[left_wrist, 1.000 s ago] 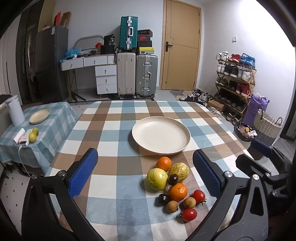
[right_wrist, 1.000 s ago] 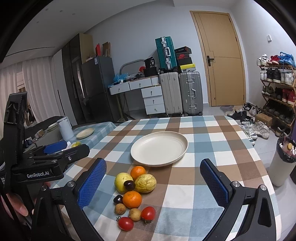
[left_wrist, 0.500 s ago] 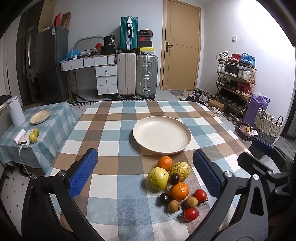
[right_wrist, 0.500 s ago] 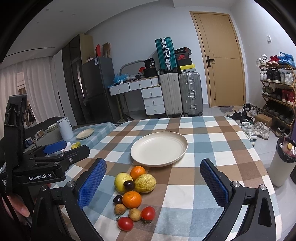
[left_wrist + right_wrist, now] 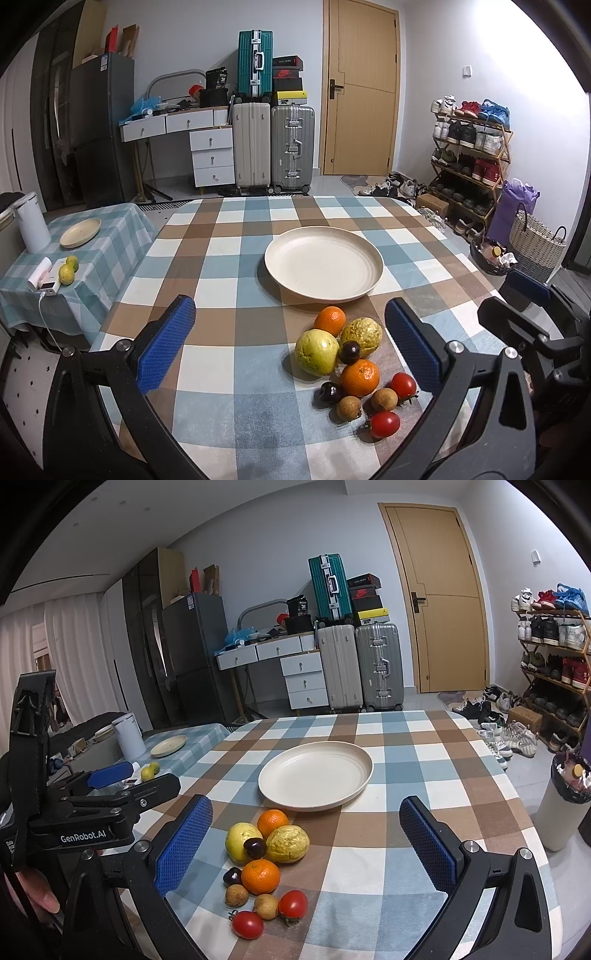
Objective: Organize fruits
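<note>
A pile of fruit lies on the checked tablecloth: a green guava, a yellow-green fruit, two oranges, dark plums, brown longans and two red tomatoes. An empty cream plate sits just behind the pile. My left gripper is open above the table, fruit toward its right finger. My right gripper is open, hovering over the pile.
A small side table at the left holds a cream plate, two limes and a white canister. Suitcases, a desk and a door stand behind. A shoe rack and baskets stand at the right. The left gripper's body shows in the right wrist view.
Both views have shifted only slightly; the left gripper has drifted a little left so the fruit sits further right. Nothing was grasped or moved.
</note>
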Demonstrator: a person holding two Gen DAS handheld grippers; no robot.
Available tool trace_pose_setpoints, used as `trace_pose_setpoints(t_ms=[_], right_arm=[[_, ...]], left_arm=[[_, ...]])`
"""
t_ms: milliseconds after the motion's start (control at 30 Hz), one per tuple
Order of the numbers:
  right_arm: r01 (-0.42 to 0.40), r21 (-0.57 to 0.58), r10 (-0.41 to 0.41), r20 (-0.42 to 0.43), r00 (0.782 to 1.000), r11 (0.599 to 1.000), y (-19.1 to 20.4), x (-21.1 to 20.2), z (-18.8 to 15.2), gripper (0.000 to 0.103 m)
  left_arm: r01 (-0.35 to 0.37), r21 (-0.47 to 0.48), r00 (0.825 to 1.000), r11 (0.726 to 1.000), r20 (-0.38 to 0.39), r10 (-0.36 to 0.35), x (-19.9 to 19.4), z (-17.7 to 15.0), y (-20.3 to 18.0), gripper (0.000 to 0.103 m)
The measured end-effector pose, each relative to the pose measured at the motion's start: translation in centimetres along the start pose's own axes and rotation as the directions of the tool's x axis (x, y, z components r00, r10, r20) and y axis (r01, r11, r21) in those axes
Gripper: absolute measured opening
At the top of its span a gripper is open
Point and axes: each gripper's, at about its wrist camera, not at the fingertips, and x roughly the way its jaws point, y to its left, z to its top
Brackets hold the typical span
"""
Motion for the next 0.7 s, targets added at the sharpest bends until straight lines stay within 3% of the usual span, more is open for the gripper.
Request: trace_pose_setpoints(t_ms=[700], right_arm=[[0.003, -0.002, -0.003, -0.017, 1.000, 1.000, -0.3, 0.6, -0.6, 0.103]], left_arm=[[0.011, -0.001, 1.000, 1.000, -0.027, -0.011, 1.0, -0.9, -0.4, 0.102]])
